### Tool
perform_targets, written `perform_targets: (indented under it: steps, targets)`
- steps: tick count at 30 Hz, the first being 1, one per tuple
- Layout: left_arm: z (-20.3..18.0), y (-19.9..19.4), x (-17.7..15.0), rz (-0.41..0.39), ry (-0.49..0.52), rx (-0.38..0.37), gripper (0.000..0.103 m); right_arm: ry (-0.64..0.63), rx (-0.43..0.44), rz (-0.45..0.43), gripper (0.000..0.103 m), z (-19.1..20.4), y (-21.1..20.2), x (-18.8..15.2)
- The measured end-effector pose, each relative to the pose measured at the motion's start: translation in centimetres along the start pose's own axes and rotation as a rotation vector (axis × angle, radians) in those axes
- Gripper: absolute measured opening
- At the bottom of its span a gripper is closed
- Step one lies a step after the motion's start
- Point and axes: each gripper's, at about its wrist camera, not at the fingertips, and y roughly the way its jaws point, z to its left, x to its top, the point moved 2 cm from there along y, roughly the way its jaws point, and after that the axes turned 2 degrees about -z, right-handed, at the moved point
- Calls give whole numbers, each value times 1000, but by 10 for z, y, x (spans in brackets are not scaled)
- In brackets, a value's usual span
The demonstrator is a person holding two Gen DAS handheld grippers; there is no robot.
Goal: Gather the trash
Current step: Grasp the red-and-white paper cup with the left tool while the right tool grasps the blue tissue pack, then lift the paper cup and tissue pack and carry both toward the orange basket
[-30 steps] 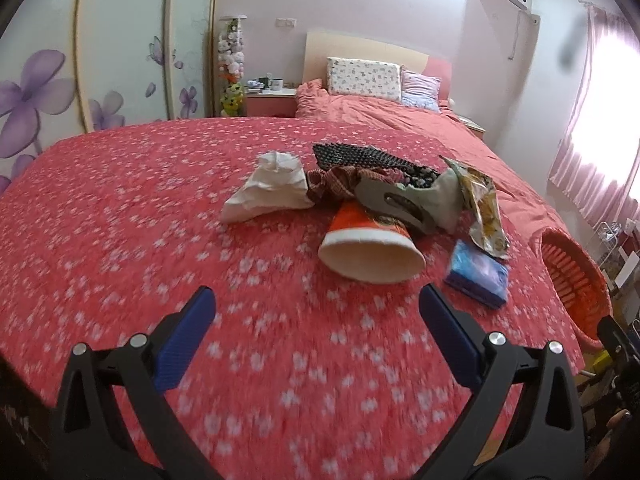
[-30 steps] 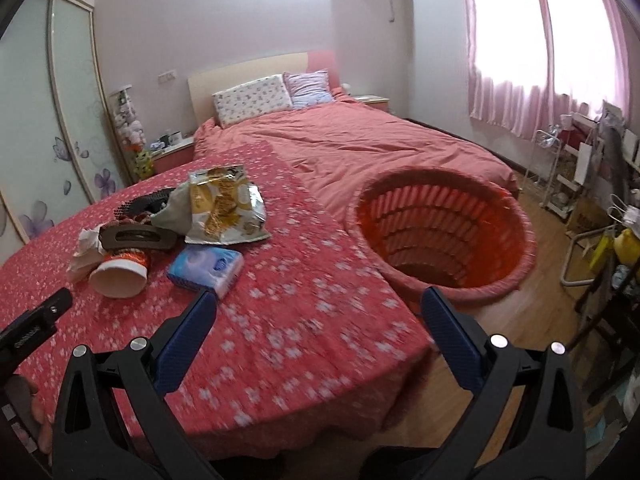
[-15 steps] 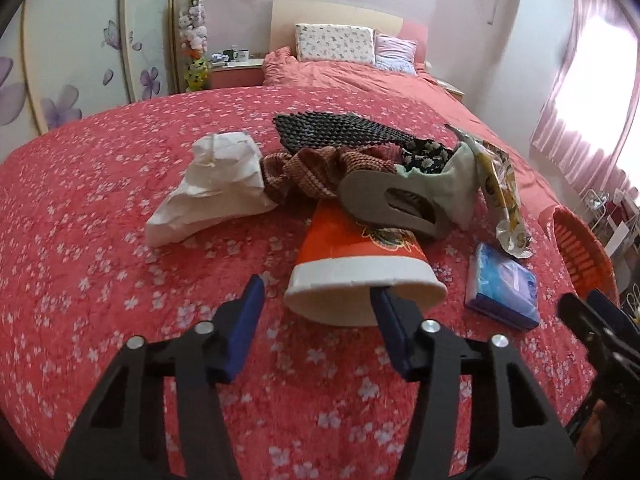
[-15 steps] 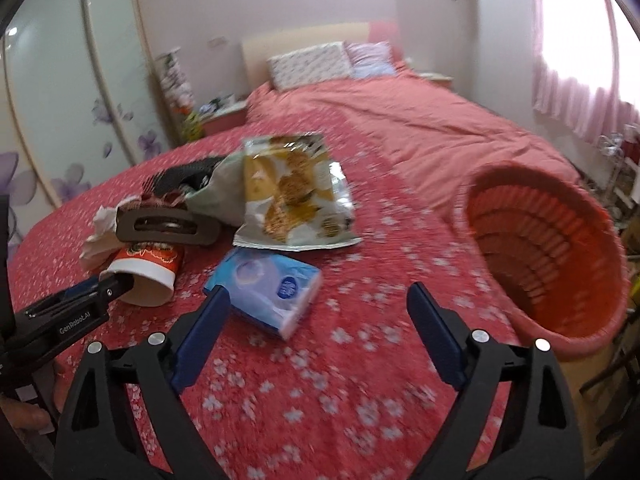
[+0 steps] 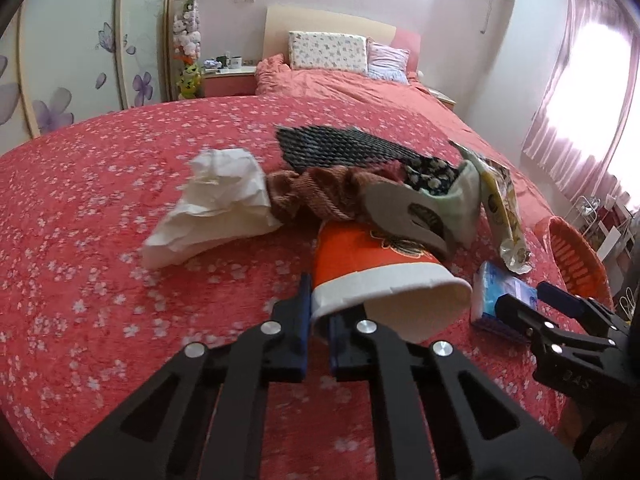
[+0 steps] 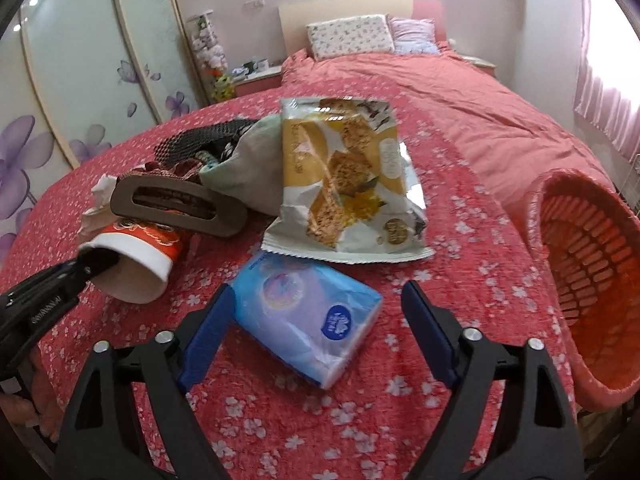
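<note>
left claw (image 5: 318, 322) clamped on paper cup (image 5: 376, 276) rim | hair clip (image 5: 404, 210) atop cup | right claw (image 6: 316, 316) closing, astride tissue pack (image 6: 308, 312) | basket (image 6: 592, 280) right of cup

Home bedroom: big bed (image 5: 120, 208) with red floral cover, pillows (image 5: 328, 50) at headboard, nightstand (image 5: 230, 80), flower-print wardrobe doors (image 5: 72, 52), pink curtains (image 5: 580, 92). Plush toys (image 5: 186, 40) in corner, probably.
</note>
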Motion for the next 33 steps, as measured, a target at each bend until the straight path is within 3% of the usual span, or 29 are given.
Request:
perform_targets:
  steps: [7, 16, 23, 27, 30, 33]
  targets:
    - [18, -10, -6, 10, -20, 3, 9, -2, 97, 45, 70, 8, -7, -10]
    - [15, -3, -5, 21, -35, -25, 11, -80, 80, 58, 67, 29, -10, -15]
    - [25, -9, -7, 15, -64, -3, 9, -104, 29, 50, 66, 37, -4, -20]
    - [28, -13, -9, 15, -69, 5, 9, 16, -56, 35, 64, 19, -1, -13]
    - [29, -14, -11, 18, -71, 1, 9, 87, -21, 42, 67, 7, -1, -12]
    - [28, -14, -12, 25, -71, -1, 10, 61, -24, 37, 75, 12, -2, -13]
